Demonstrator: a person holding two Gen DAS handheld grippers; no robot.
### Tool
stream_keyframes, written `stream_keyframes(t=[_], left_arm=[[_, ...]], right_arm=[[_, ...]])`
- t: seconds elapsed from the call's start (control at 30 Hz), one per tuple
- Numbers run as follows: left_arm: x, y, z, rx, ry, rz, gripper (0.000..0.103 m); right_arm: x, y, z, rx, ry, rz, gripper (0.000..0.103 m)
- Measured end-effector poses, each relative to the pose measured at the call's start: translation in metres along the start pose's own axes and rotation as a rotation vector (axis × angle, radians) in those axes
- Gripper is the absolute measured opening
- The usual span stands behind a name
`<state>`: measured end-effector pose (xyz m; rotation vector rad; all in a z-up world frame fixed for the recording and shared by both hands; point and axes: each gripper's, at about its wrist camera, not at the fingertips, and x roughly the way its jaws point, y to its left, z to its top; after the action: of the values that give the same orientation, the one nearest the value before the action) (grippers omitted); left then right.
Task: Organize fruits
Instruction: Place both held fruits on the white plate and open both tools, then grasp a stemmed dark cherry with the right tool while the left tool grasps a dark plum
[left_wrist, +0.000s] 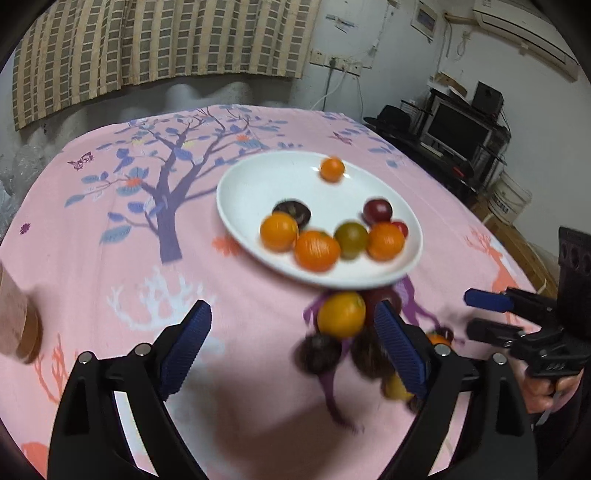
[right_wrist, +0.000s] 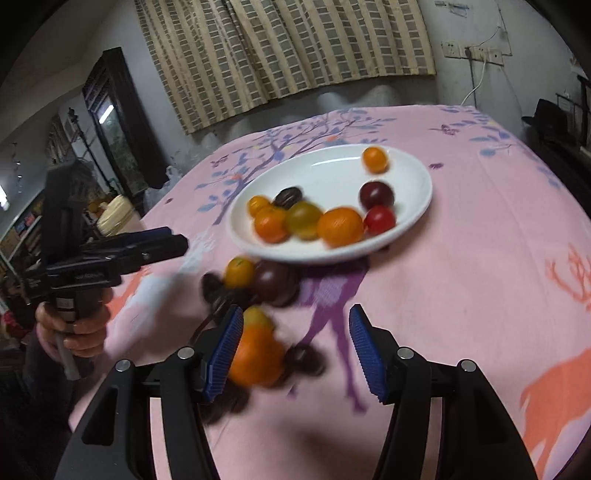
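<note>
While both sets of tongs stand released with nothing between their pads, the left tongs (left_wrist: 291, 347) gape wider than the right tongs (right_wrist: 295, 350). Ahead of both, a white plate (left_wrist: 255, 184) on the pink-clothed desk (left_wrist: 110, 266) holds several fruits. A blurred loose fruit pile (right_wrist: 255, 306) lies just beside the right tongs' left pad, short of the plate.

Bare cloth (left_wrist: 258, 369) lies between the left fingers (left_wrist: 184, 347); loose fruit (left_wrist: 341, 314) crowds the right finger, plate (left_wrist: 243, 192) beyond
</note>
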<state>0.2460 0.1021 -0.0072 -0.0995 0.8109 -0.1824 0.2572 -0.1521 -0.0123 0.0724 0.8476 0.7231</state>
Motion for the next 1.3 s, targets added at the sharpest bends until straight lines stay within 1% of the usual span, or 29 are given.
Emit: stream_keyframes(t=[0.03, 0.1, 0.17, 0.27, 0.37, 0.5, 0.57, 0.63, 0.7, 0.8, 0.97, 1.03, 1.07, 1.13, 1.2, 1.27, 1.3], left_arm=[[-0.003, 0.001, -0.010, 0.010, 0.001, 0.018, 0.088], [-0.005, 0.004, -0.024, 0.012, 0.006, 0.042, 0.088], [-0.003, 0.011, -0.035, -0.019, 0.032, 0.038, 0.088], [-0.004, 0.018, -0.038, -0.065, 0.049, 0.021, 0.088], [-0.011, 0.021, -0.037, -0.082, 0.024, 0.001, 0.088], [-0.017, 0.019, -0.035, -0.070, 0.008, 0.002, 0.088], [-0.019, 0.017, -0.034, -0.065, 0.002, 0.000, 0.088], [-0.021, 0.015, -0.034, -0.056, -0.007, 0.008, 0.088], [-0.022, 0.015, -0.034, -0.052, -0.009, 0.017, 0.088], [-0.020, 0.016, -0.034, -0.052, 0.001, 0.020, 0.088], [-0.018, 0.013, -0.036, -0.039, 0.007, 0.028, 0.088], [-0.019, 0.011, -0.038, -0.032, 0.004, 0.033, 0.088], [-0.019, 0.011, -0.038, -0.030, 0.004, 0.029, 0.088], [-0.021, 0.007, -0.042, -0.019, 0.008, -0.004, 0.088], [-0.024, -0.005, -0.047, 0.015, 0.015, -0.067, 0.087], [-0.024, -0.024, -0.054, 0.072, 0.034, -0.136, 0.082], [-0.023, -0.035, -0.058, 0.097, 0.045, -0.163, 0.077]], right_arm=[[-0.002, 0.006, -0.008, 0.002, 0.016, 0.033, 0.060], [-0.004, 0.022, -0.025, -0.008, 0.065, 0.066, 0.058], [-0.002, 0.039, -0.036, -0.033, 0.108, 0.069, 0.056], [0.007, 0.058, -0.049, -0.050, 0.172, 0.064, 0.051], [0.015, 0.064, -0.053, -0.040, 0.197, 0.067, 0.049], [0.027, 0.070, -0.052, -0.030, 0.222, 0.063, 0.047], [0.033, 0.068, -0.050, -0.025, 0.228, 0.055, 0.043], [0.036, 0.067, -0.049, -0.019, 0.231, 0.043, 0.034], [0.037, 0.064, -0.048, -0.005, 0.228, 0.035, 0.029], [0.038, 0.061, -0.048, 0.010, 0.225, 0.044, 0.029], [0.036, 0.063, -0.048, -0.002, 0.207, 0.039, 0.029], [0.027, 0.062, -0.047, 0.002, 0.177, 0.097, 0.029], [0.017, 0.058, -0.046, 0.014, 0.141, 0.131, 0.029], [-0.001, 0.048, -0.043, 0.038, 0.069, 0.143, 0.029], [-0.019, 0.031, -0.041, 0.075, -0.004, 0.103, 0.029], [-0.026, 0.016, -0.041, 0.118, -0.030, 0.083, 0.029], [-0.028, 0.009, -0.041, 0.139, -0.034, 0.076, 0.029]])
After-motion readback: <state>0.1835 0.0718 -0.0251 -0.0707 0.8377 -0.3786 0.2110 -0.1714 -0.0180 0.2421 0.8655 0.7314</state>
